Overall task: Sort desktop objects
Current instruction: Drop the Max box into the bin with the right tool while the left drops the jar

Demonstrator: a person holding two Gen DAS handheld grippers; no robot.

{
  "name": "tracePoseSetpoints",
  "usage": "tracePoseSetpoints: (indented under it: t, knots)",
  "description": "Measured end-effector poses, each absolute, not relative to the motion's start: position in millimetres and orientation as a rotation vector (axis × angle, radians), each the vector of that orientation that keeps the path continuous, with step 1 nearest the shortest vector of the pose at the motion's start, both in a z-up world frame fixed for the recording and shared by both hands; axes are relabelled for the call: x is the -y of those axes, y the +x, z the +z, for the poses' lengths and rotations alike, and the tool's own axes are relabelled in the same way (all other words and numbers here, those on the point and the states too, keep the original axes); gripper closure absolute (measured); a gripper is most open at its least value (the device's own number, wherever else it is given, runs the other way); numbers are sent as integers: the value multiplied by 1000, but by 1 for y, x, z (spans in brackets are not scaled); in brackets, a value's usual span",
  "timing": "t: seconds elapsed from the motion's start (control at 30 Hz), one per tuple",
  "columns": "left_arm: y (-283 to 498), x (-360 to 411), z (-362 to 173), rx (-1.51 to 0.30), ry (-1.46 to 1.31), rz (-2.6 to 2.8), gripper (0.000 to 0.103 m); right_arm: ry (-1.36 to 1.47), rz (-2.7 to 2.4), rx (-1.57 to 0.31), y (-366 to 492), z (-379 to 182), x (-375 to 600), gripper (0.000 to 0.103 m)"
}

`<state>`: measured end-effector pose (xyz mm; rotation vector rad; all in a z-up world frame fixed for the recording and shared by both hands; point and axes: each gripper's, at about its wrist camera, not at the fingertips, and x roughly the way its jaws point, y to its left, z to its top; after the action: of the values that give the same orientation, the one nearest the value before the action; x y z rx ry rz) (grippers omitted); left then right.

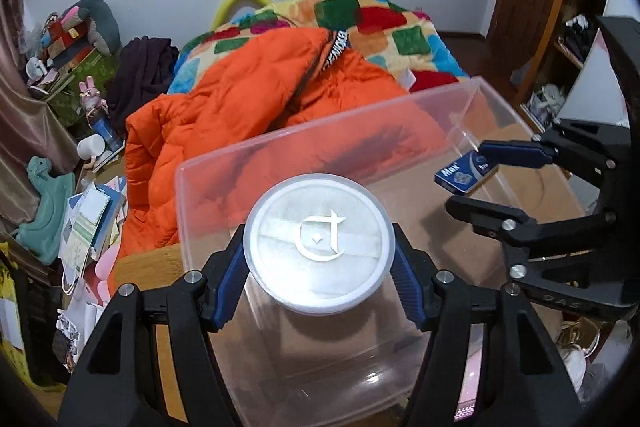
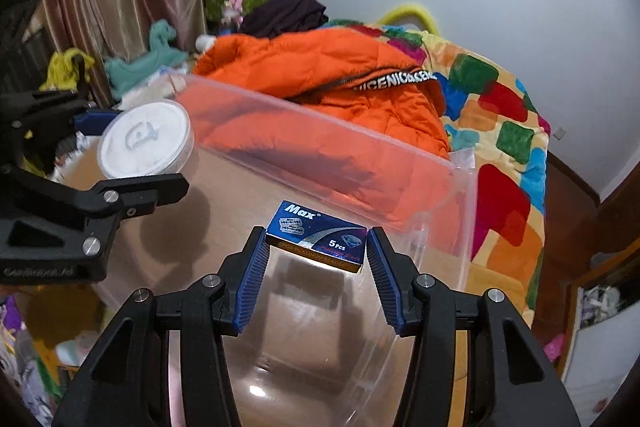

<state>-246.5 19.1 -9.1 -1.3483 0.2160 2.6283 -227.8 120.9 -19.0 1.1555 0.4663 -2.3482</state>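
Observation:
My left gripper [image 1: 318, 259] is shut on a round white lidded container [image 1: 318, 247] and holds it above a clear plastic bin [image 1: 280, 147]. My right gripper [image 2: 316, 247] is shut on a small blue "Max" razor blade box [image 2: 318, 237] and holds it over the same bin [image 2: 460, 187]. In the left wrist view the right gripper [image 1: 472, 179] holds the blue box [image 1: 466, 175] at the right, over the bin's far right corner. In the right wrist view the left gripper [image 2: 132, 147] holds the white container [image 2: 146, 139] at the left, near the bin's left end.
The bin stands on a wooden desk [image 1: 540, 203]. Behind it lies a bed with an orange jacket [image 1: 248, 91] and a colourful blanket [image 1: 384, 23]. Cluttered toys, books and a white mug [image 1: 90, 147] are at the left. A wooden shelf [image 1: 568, 7] is at the right.

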Motion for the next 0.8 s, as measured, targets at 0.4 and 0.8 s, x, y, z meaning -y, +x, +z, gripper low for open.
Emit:
tracePoseSetpoints:
  t: [0.4,0.8]
  knots:
    - [-257,-20,-26,-289,-1408,2605,38,1233,-2294,-629,-235,-37,-102,56]
    - [-249,-23,-15,-368,-1324,2669,38,1239,-2311,-626,-234,-34,-99,45]
